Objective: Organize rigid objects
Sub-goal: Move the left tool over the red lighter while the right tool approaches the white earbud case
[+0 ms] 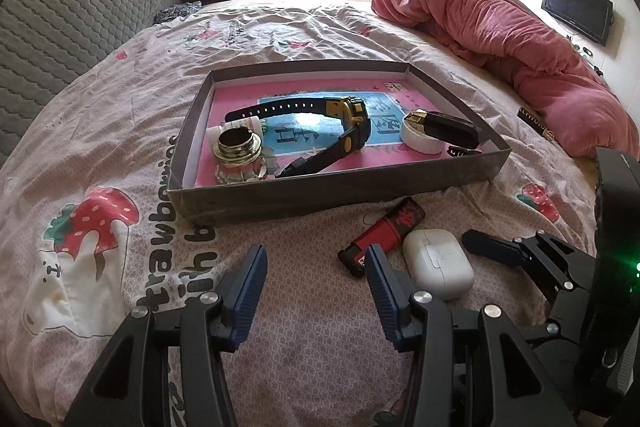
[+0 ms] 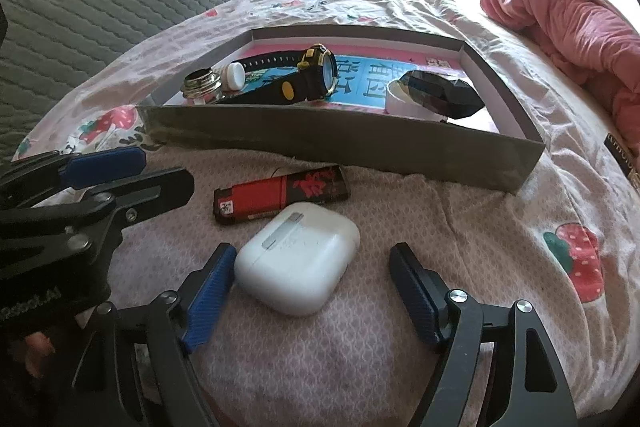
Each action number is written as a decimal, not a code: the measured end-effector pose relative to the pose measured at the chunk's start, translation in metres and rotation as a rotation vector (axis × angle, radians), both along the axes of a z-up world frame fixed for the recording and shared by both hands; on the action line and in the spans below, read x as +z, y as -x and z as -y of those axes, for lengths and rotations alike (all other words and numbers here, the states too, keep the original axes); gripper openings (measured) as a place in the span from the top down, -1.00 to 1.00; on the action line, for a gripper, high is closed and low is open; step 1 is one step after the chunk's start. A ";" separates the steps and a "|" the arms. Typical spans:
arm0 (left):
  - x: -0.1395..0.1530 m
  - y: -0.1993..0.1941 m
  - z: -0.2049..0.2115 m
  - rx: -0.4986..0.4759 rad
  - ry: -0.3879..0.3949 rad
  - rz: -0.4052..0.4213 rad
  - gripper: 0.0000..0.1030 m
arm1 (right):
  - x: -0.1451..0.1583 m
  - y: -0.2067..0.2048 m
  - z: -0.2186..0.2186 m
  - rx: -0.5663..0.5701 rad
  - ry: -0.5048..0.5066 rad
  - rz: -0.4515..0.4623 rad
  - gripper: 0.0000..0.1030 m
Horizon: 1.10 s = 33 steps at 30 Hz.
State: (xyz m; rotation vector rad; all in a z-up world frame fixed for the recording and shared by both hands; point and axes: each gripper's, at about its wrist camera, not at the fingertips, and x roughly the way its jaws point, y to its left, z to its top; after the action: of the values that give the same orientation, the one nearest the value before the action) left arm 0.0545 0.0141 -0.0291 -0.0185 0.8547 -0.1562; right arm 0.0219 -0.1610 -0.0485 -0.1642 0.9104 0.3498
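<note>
A shallow grey cardboard tray (image 1: 340, 193) (image 2: 320, 143) lies on the bed. In it are a black-and-yellow watch (image 1: 344, 125) (image 2: 316, 75), a glass jar with a metal neck (image 1: 238, 153) (image 2: 202, 83), a small white bottle (image 2: 234, 75), a white lid (image 1: 420, 139) and a black faceted object (image 2: 444, 95). In front of the tray lie a red-and-black lighter (image 1: 384, 231) (image 2: 280, 193) and a white earbud case (image 1: 438, 263) (image 2: 298, 257). My left gripper (image 1: 316, 267) is open and empty, left of the lighter. My right gripper (image 2: 312, 267) is open with its jaws on either side of the earbud case.
A rolled pink duvet (image 1: 500, 23) lies at the right. A grey quilted headboard (image 1: 72, 19) stands at the left. A small dark box (image 1: 536, 121) lies right of the tray. The bed sheet (image 1: 312, 347) has a strawberry print.
</note>
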 end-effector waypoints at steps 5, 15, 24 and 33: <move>-0.002 -0.002 0.005 -0.017 -0.015 0.004 0.02 | 0.000 -0.004 0.002 -0.005 0.007 0.004 -0.55; -0.008 -0.007 0.023 -0.092 -0.058 0.034 0.02 | 0.001 -0.005 0.015 0.005 0.022 0.012 -0.55; -0.014 -0.012 0.030 -0.151 -0.043 0.025 0.02 | 0.001 -0.009 0.027 -0.009 0.046 0.030 -0.55; -0.020 -0.022 0.027 -0.184 -0.011 -0.002 0.02 | 0.000 -0.020 0.046 -0.061 0.037 0.013 -0.55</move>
State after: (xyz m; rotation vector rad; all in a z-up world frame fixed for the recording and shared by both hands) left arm 0.0767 -0.0133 -0.0494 0.0703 0.8592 -0.3242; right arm 0.0420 -0.2073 -0.0480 -0.1727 0.9077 0.2753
